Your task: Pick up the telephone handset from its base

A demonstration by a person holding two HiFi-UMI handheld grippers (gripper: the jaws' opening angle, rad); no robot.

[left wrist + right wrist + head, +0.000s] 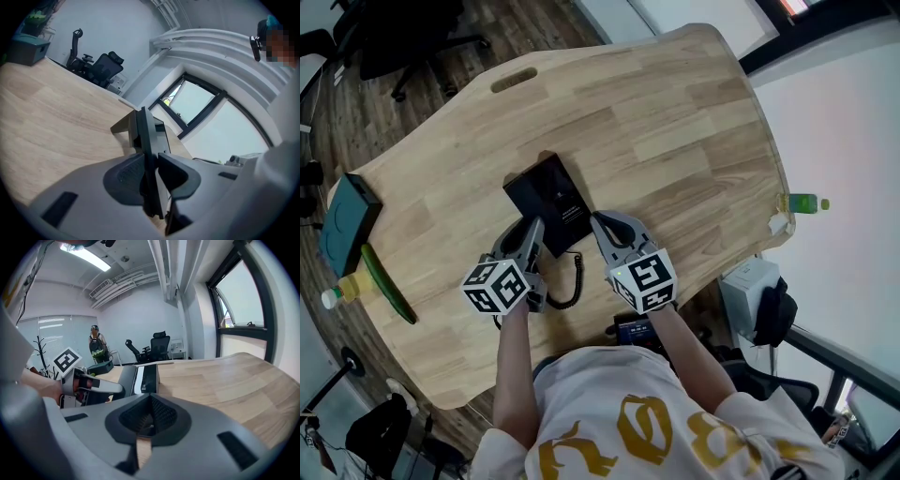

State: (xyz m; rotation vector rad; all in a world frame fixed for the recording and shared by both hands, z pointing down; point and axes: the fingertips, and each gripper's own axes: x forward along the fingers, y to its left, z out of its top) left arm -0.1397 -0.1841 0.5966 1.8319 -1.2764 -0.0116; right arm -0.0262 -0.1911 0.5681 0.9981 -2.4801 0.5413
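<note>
One telephone [551,202], two hand-held grippers [531,232] [601,225]

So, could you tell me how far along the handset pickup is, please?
Done: the left tongs are placed around the telephone handset. In hand: their pads sit against both its sides. Left: lifting it; it seems to lie on its base. The right tongs are shut and empty beside the base.
</note>
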